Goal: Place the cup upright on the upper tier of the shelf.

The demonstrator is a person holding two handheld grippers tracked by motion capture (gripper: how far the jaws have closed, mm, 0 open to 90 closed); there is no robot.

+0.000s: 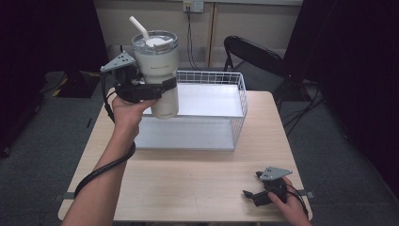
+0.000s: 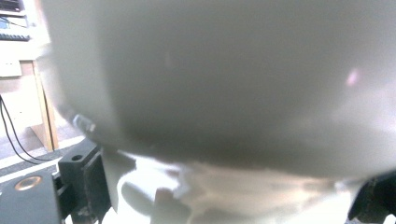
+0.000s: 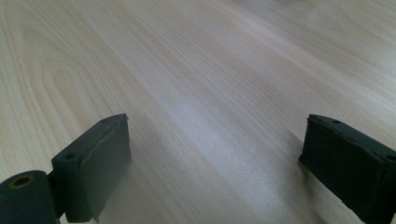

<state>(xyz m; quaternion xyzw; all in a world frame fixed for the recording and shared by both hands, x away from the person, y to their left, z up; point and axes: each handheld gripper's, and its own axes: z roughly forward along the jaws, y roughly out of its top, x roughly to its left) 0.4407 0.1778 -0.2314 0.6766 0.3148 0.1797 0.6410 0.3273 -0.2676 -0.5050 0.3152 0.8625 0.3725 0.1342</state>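
I hold the tall cream-white insulated tumbler with a clear lid and white straw in my left tool, whose jaws clamp its body just below the middle. The tumbler hangs in the air above the far left corner of the white wire basket, clear of the light wooden table. Its long axis stands close to upright, base down toward the basket and lid up, and the straw leans up and to the left from the lid.

The high view gives the whole shape: lid, straw, narrower base, the grey plate of the tool to the left of the cup, and my left hand beneath it. The left gripper view gives none of that outline; there the tumbler is a blurred pale wall pressed right against the camera, with a black jaw at each lower corner hugging its sides.

My right tool rests low at the near right of the table, well apart from the basket and the tumbler. In the right gripper view its two black jaws stand wide apart with bare wood grain between them, holding nothing.
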